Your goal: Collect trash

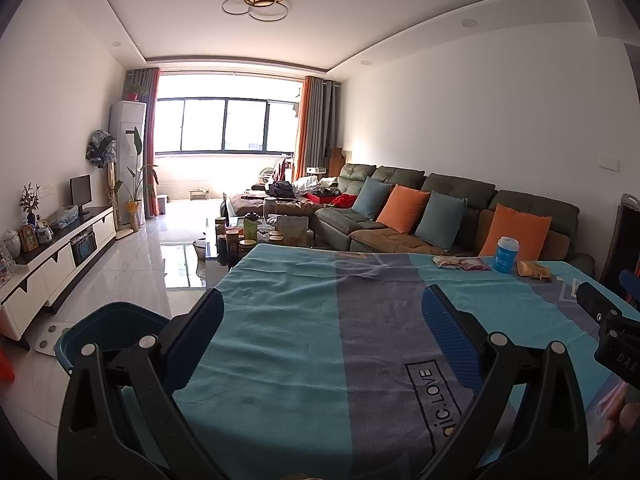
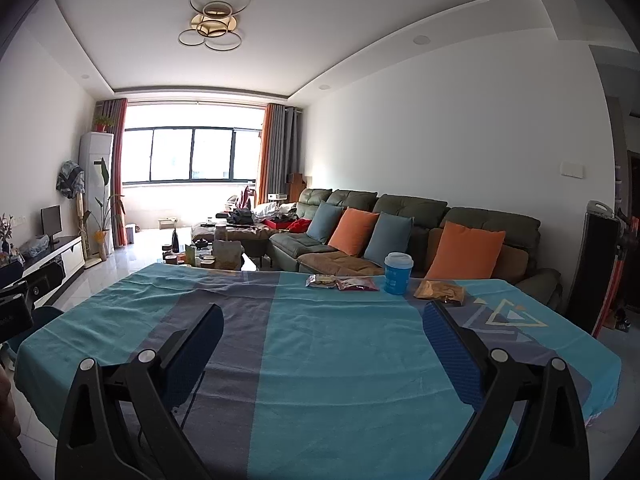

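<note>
Trash wrappers [image 2: 343, 282] far across the table [image 2: 320, 360], beyond both spread, empty claws [image 2: 323, 312].

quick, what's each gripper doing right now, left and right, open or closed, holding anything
Left gripper: open, jaws spread wide, holding nothing.
Right gripper: open, jaws spread wide, holding nothing.

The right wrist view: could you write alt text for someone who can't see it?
An open gripper hovers over a table with a teal and grey cloth. At the far edge sit a blue cup and three wrappers, with a green sofa and bright window behind.
</note>
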`<state>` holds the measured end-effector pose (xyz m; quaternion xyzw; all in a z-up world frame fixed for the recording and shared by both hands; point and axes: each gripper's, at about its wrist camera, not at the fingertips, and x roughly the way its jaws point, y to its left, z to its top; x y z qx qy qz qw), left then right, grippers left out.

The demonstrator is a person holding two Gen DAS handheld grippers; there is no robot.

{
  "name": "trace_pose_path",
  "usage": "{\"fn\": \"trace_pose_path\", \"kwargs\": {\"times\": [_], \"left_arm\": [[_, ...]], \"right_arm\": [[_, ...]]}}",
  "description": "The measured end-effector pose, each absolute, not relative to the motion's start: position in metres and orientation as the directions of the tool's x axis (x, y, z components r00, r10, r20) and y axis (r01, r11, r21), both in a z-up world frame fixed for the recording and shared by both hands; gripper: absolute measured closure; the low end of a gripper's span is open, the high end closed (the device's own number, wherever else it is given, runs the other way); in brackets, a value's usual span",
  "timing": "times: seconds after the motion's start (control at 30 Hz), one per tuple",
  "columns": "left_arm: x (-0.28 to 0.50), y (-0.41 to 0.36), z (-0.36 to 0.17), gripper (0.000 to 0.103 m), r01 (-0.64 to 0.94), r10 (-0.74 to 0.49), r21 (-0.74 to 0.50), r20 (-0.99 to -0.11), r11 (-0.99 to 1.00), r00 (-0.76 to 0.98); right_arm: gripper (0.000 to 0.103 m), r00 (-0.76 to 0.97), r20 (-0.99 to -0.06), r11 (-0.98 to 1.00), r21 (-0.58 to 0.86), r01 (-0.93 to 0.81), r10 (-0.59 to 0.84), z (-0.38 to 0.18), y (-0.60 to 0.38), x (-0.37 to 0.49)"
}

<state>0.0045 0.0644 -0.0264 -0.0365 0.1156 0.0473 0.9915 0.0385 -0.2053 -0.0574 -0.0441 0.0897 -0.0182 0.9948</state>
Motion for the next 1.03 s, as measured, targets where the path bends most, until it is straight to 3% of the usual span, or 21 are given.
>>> {"fn": "trace_pose_path", "kwargs": {"times": [1.03], "left_arm": [[0.0019, 0.0641, -0.0261, 0.006, -0.108, 0.09, -0.069, -0.224, 0.992, 0.97]], "right_arm": [[0.007, 0.981, -0.186, 0.995, -0.091, 0.029, -0.045, -0.0528, -0.2038, 0.0422]]}}
